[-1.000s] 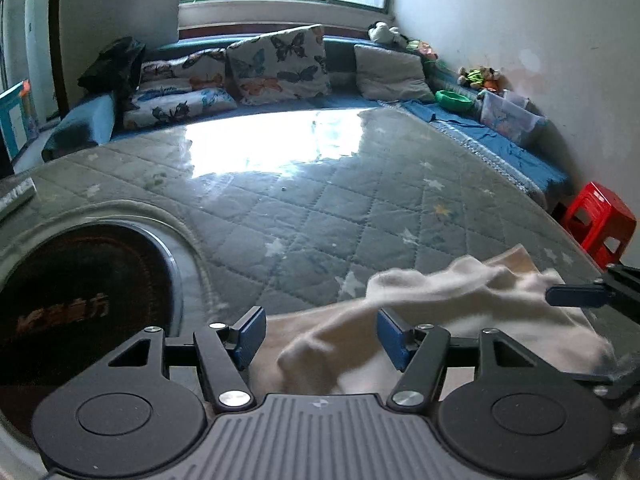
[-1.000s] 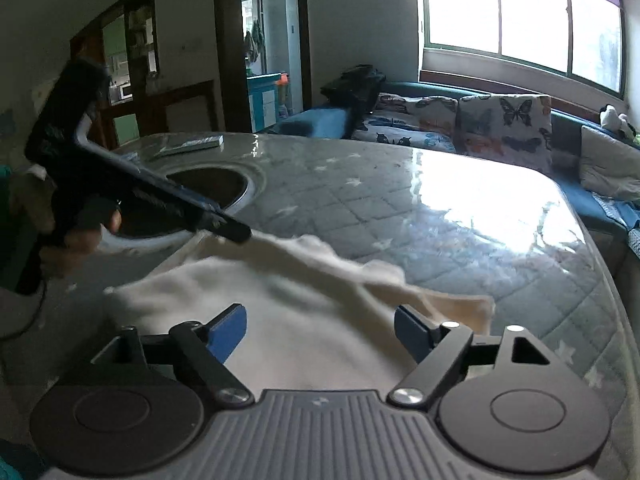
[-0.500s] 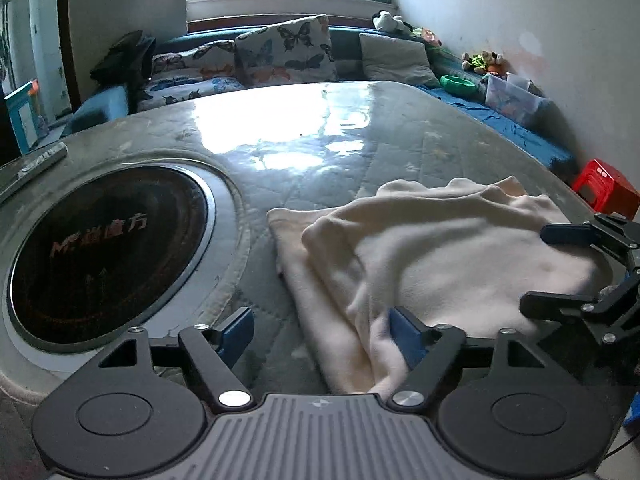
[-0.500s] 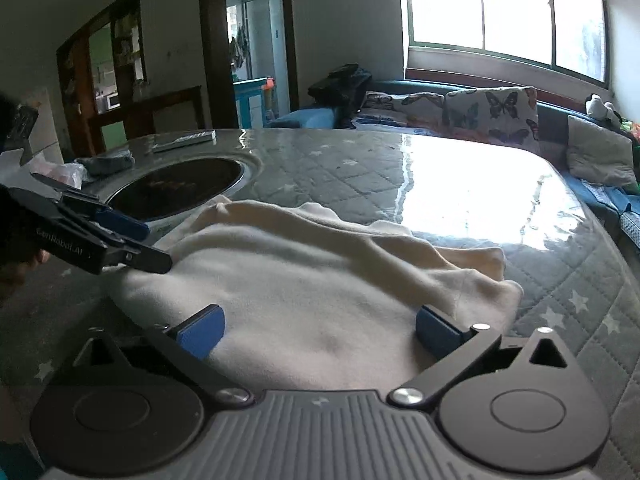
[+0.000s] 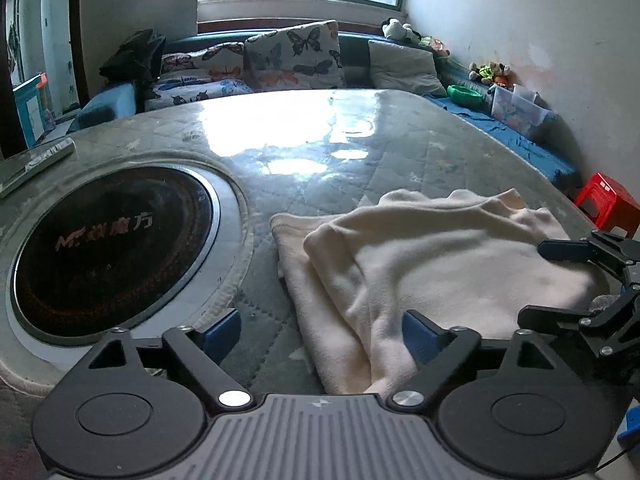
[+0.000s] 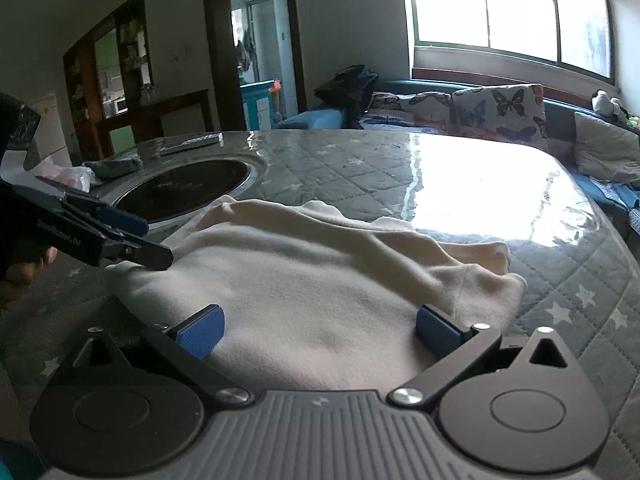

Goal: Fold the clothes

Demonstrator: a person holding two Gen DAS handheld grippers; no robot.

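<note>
A cream garment [image 5: 440, 264] lies folded in layers on the quilted table top [image 5: 320, 148], with a lower layer sticking out on its left. My left gripper [image 5: 320, 334] hangs over the garment's near left corner. Its jaws are opening and the cloth edge lies loose between them, gripped by neither pad. My right gripper [image 6: 320, 330] stands open wide over the garment [image 6: 320, 280], its blue pads clear of the cloth. Each gripper shows in the other's view: the left gripper [image 6: 120, 236] at the left edge, the right gripper [image 5: 560, 280] at the right edge.
A round black hob [image 5: 108, 244] is set into the table left of the garment. A remote [image 5: 32, 164] lies at the far left edge. Beyond the table are a sofa with butterfly cushions [image 5: 292, 56], and a red stool [image 5: 608, 204] on the right.
Both grippers have let their jaws go wider and drawn back from the cloth. The garment, lifted a second ago, now lies flat and folded. The left gripper came back toward the near edge.
</note>
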